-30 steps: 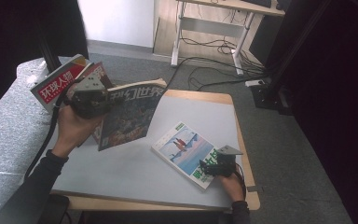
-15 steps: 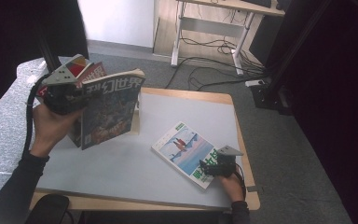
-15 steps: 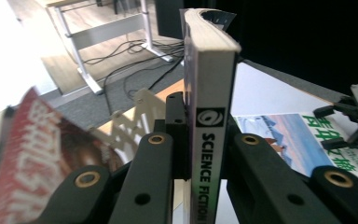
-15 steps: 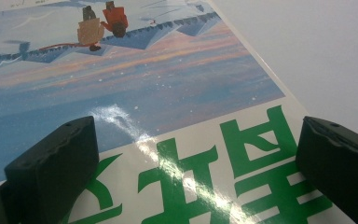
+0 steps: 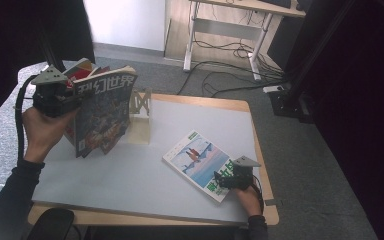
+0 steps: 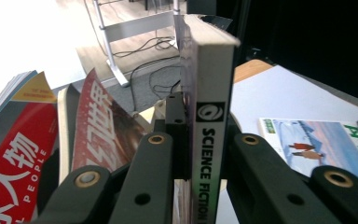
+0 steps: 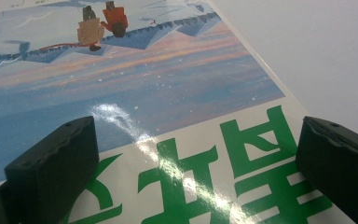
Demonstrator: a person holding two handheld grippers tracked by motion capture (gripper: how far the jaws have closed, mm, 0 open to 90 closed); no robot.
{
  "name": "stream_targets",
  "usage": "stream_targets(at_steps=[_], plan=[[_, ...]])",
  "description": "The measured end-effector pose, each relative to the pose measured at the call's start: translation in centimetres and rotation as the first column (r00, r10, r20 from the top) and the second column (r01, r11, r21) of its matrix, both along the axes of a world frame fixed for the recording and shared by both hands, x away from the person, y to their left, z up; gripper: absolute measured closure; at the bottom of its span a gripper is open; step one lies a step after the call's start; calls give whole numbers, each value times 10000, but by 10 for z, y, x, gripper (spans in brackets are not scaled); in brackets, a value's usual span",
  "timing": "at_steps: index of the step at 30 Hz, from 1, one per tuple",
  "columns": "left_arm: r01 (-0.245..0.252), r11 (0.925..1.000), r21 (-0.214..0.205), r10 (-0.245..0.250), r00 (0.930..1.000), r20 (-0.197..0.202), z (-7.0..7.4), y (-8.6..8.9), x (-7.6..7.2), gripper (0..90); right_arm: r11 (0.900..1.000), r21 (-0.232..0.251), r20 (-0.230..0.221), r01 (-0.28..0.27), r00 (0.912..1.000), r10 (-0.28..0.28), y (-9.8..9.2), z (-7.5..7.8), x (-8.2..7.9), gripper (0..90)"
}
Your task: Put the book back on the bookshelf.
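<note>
My left gripper (image 5: 76,96) is shut on the spine of a science-fiction magazine (image 5: 104,112), holding it upright above the table's left side. In the left gripper view the white spine (image 6: 209,140) stands pinched between the two black jaws of that gripper (image 6: 205,140). A second magazine (image 5: 195,157), with a blue winter cover and green lettering, lies flat near the table's front right. My right gripper (image 5: 220,179) rests over its near corner. In the right gripper view this gripper (image 7: 191,154) is open, its jaws standing wide apart above the green lettering on the cover (image 7: 144,93).
A pale wooden book stand (image 5: 140,115) sits on the grey table (image 5: 130,175), just right of the held magazine. Red-covered magazines (image 6: 18,158) lean behind at the left. A desk frame and cables (image 5: 220,65) occupy the floor beyond the table.
The left hand has carried the science-fiction magazine leftward and stood it upright, uncovering the wooden stand. The right gripper has stayed over the blue magazine.
</note>
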State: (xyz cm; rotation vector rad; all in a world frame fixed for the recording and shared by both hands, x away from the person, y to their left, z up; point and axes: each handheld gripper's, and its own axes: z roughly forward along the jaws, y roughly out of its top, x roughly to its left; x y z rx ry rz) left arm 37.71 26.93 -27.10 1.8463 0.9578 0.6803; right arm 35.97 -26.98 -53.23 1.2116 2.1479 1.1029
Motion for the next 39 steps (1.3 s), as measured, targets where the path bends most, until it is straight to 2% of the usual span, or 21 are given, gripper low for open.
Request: stream_targets(at_steps=[11,25,29,34,39], plan=[[-461,9989,101,461,9989,19,-9,-6,24,826,10000,-2,-11,-16,10000,16,0,0,0,0],[-740,9969,-259,742,9972,68,-23,-16,54,825,10000,1,-7,-17,10000,17,0,0,0,0],[-876,9953,-421,886,9958,232,-32,-21,64,826,10000,10,8,-7,10000,7,0,0,0,0],[-988,9929,-661,1008,9945,282,-42,-20,67,826,10000,15,8,-6,10000,6,0,0,0,0],[-1034,9922,-697,1034,9946,-30,-57,-14,70,825,10000,11,16,-12,10000,12,0,0,0,0]])
